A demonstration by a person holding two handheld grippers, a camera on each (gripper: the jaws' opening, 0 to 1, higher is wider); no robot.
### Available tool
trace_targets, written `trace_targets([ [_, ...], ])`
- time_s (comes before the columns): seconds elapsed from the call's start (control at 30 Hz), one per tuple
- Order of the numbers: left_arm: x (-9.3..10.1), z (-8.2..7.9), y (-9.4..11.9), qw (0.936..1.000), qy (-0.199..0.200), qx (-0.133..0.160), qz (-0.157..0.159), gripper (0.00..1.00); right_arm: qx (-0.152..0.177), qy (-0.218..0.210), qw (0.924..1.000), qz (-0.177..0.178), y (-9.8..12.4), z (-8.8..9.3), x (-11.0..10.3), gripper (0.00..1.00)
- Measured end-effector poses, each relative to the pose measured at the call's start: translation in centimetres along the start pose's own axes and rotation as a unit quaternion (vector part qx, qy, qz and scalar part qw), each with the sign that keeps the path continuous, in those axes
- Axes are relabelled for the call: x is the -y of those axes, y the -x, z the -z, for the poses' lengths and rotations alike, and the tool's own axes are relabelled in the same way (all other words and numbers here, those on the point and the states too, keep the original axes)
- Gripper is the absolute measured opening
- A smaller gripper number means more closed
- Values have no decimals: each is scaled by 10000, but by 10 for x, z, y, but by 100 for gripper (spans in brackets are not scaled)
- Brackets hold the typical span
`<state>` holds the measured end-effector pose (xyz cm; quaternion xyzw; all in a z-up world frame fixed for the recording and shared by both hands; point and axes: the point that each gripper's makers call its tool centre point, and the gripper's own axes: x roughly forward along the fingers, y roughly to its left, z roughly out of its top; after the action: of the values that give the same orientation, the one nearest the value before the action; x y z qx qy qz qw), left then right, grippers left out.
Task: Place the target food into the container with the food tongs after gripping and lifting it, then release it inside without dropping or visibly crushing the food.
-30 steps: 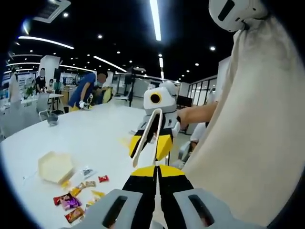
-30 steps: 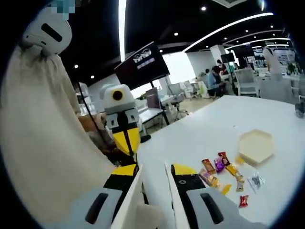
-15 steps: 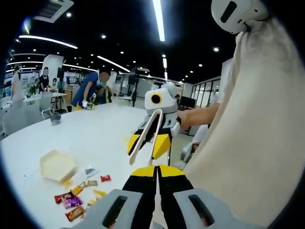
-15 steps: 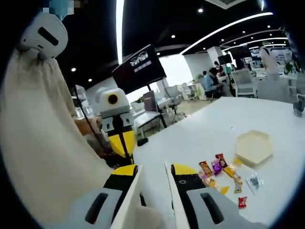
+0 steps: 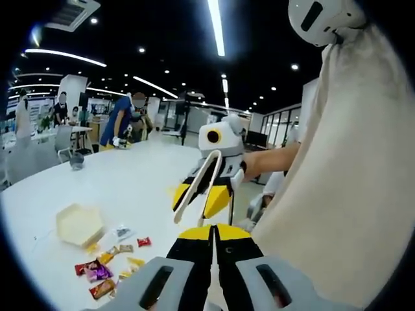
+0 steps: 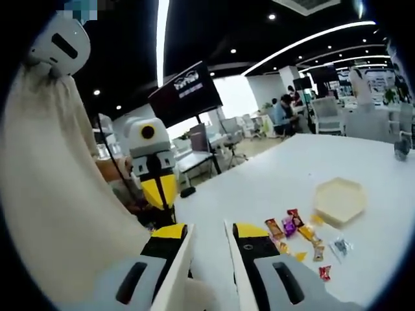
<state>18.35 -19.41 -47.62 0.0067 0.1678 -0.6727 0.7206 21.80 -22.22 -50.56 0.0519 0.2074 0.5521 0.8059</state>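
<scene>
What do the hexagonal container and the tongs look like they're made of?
Hexagonal container: pale cream, matte, thin-walled, so probably moulded plastic or pulp; unclear which. Tongs: smooth cream strips without metallic glint, likely plastic, possibly light wood, held by the right gripper.

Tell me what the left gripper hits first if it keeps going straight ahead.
Probably the right gripper with the tongs it holds: they sit right ahead of the left gripper, though depth is unclear.

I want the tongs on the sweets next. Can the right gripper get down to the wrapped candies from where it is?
Probably yes. The right gripper holds the tongs up off the white table, and nothing stands between them and the wrapped candies beside the hexagonal container.
</scene>
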Motion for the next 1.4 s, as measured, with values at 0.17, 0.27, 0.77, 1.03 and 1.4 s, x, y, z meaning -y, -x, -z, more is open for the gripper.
trace_targets([
  [0.17, -2, 2, 1, 9999, 25, 7, -163, 0, -96, -6, 9996, 265, 2, 9, 13, 28],
  [0.27, -3, 6, 3, 9996, 66, -17, -280, 0, -101, 33, 9994, 334, 2, 12, 18, 28],
  [0.77, -14, 26, 15, 9954, 223, -156, -920, 0, -701, 62, 9896, 1255, 8, 43, 74, 28],
  [1.03, -20, 27, 18, 9929, 291, -139, -1146, 0, -911, 284, 9829, 1575, 10, 46, 102, 27],
  [1.4, -29, 29, 19, 9903, 395, -146, -1324, 0, -1211, 548, 9739, 1840, 9, 54, 136, 28],
])
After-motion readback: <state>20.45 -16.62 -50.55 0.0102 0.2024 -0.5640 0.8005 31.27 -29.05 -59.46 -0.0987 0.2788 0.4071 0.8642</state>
